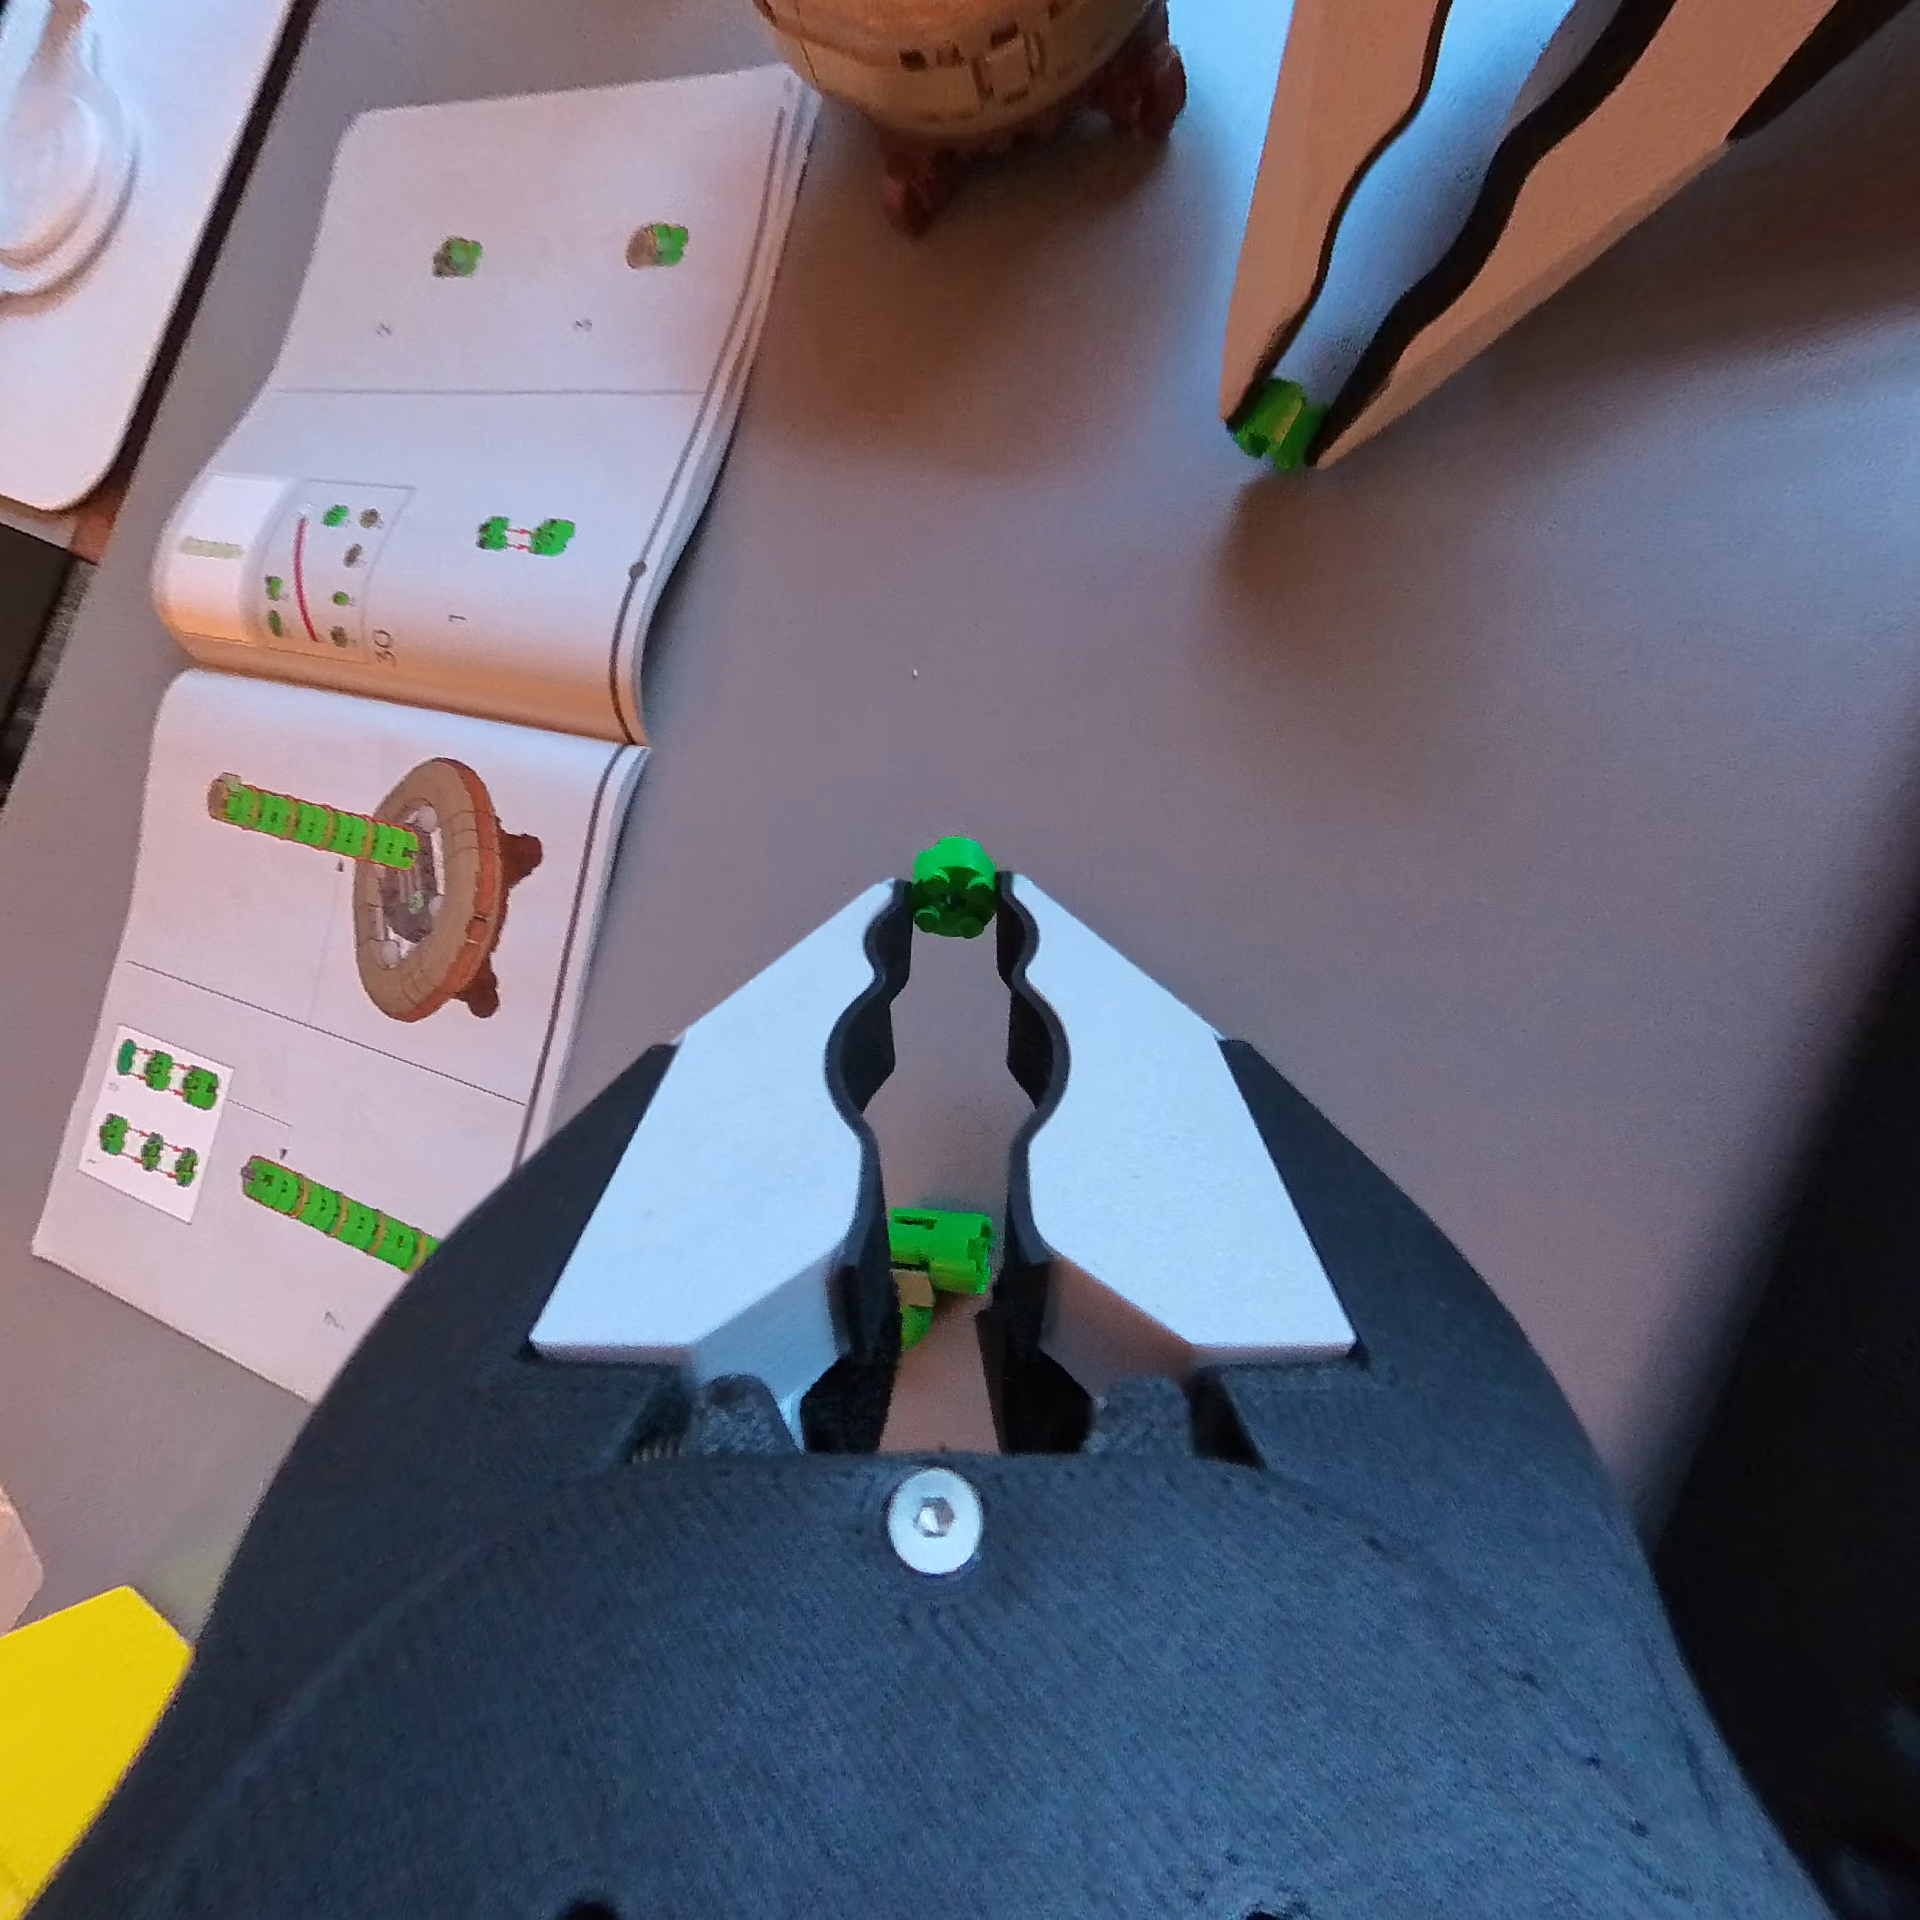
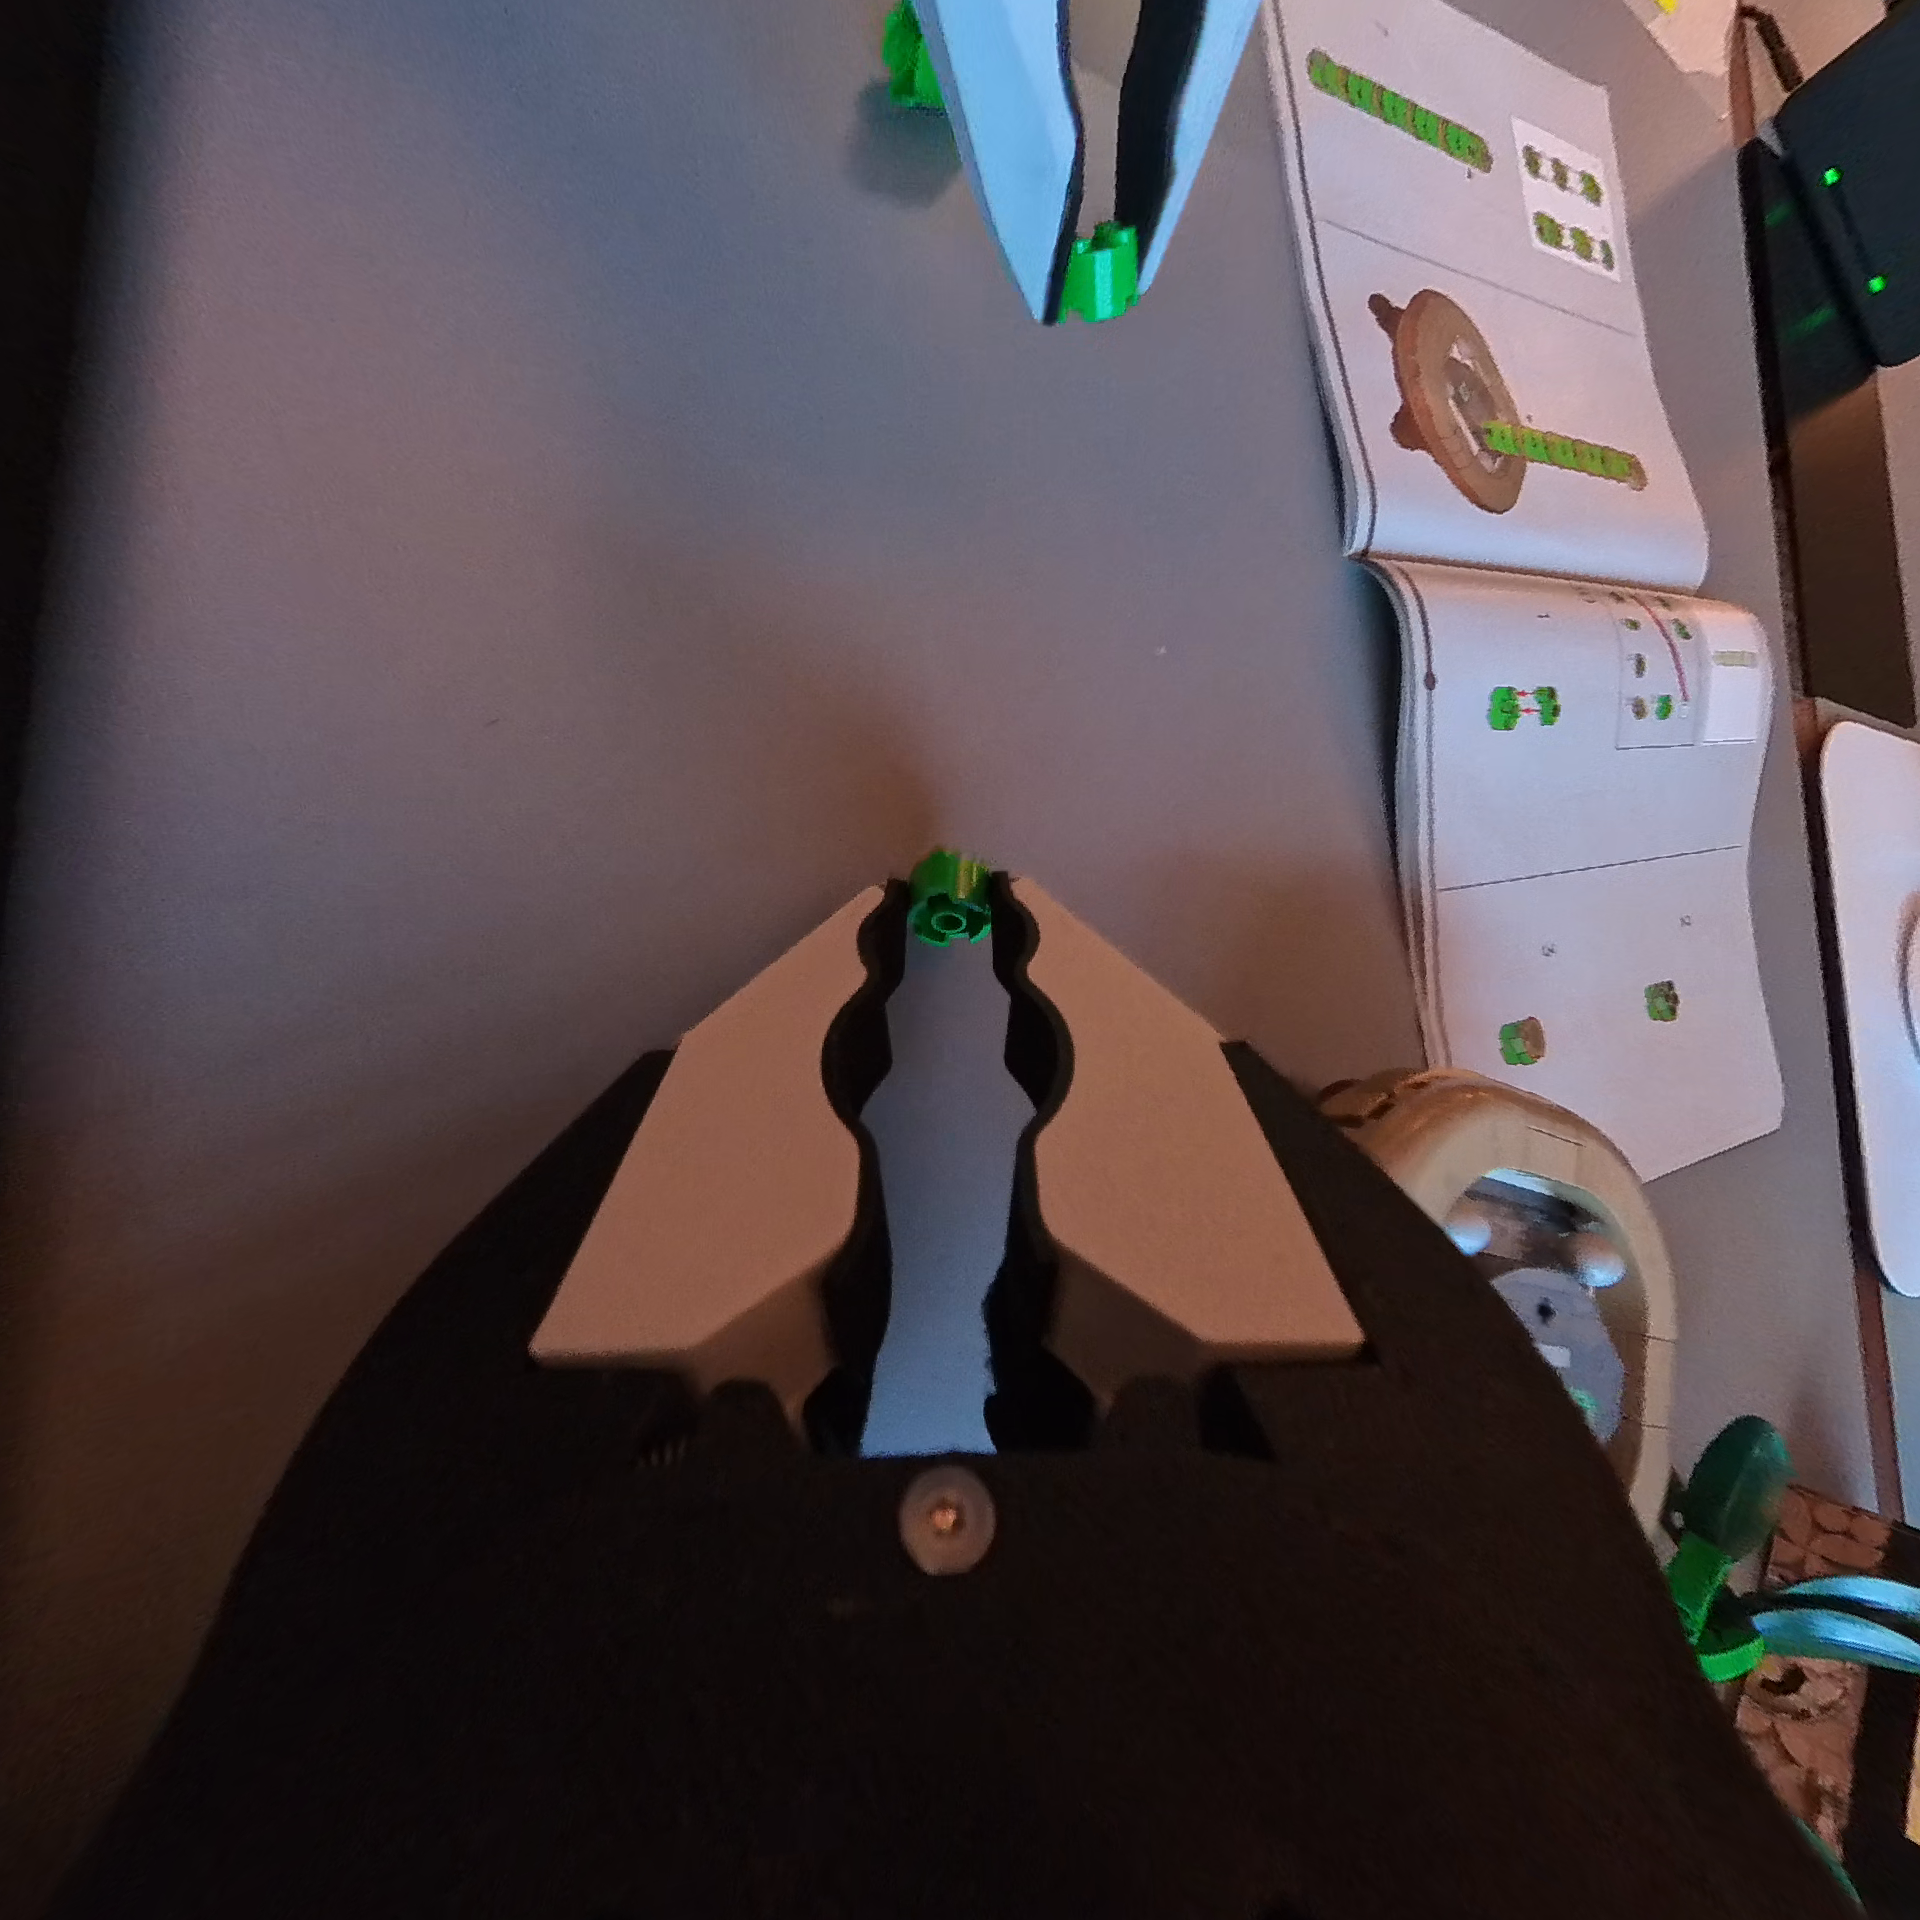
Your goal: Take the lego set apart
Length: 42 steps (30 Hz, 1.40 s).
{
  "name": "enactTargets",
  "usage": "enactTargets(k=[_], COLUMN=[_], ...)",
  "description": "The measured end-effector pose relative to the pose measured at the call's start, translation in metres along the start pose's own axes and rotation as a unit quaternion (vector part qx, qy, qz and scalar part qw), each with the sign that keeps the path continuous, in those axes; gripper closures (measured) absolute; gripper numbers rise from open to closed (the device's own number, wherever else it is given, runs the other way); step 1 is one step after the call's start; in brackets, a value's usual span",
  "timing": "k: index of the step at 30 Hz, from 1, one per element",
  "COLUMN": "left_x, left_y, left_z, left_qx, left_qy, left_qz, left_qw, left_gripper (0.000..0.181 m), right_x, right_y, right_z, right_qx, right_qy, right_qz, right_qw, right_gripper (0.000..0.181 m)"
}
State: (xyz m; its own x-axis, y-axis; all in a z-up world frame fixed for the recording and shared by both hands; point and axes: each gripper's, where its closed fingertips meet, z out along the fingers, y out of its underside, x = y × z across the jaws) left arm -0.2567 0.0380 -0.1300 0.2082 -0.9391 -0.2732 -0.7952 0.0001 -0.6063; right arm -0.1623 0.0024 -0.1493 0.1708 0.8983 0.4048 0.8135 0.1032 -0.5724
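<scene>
Grey counter (image 1: 1299,727) carries an open instruction booklet (image 1: 499,416) beside a tan round lego pot (image 1: 966,73). Left tongs (image 1: 954,894) pinch a green round lego brick (image 1: 954,888) at their tips, above the counter. Right tongs (image 2: 948,909) pinch another green round brick (image 2: 945,906), well apart. More green pieces (image 1: 940,1252) lie beneath the left tongs.

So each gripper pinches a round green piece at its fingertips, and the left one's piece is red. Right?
Not quite: the piece in the left gripper is green too, as the left wrist view shows. The right gripper also pinches a round green piece.
</scene>
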Motion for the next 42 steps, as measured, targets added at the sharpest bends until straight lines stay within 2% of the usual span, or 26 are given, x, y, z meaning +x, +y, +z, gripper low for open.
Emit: enactTargets(k=[11,42], left_x=[0.014,0.016], left_y=[0.022,0.023], left_z=[0.013,0.013], left_qx=[-0.061,-0.055], left_qy=[0.04,0.059], left_qz=[0.009,-0.013], left_qw=[0.997,0.997], left_gripper=[0.167,0.167], right_x=[-0.002,-0.002], right_y=[0.002,0.003], right_z=[0.002,0.002], right_qx=[-0.001,0.002], right_qy=[-0.009,-0.015], right_qz=[0.006,0.02], right_qw=[1.0,1.0], right_gripper=[0.166,0.166])
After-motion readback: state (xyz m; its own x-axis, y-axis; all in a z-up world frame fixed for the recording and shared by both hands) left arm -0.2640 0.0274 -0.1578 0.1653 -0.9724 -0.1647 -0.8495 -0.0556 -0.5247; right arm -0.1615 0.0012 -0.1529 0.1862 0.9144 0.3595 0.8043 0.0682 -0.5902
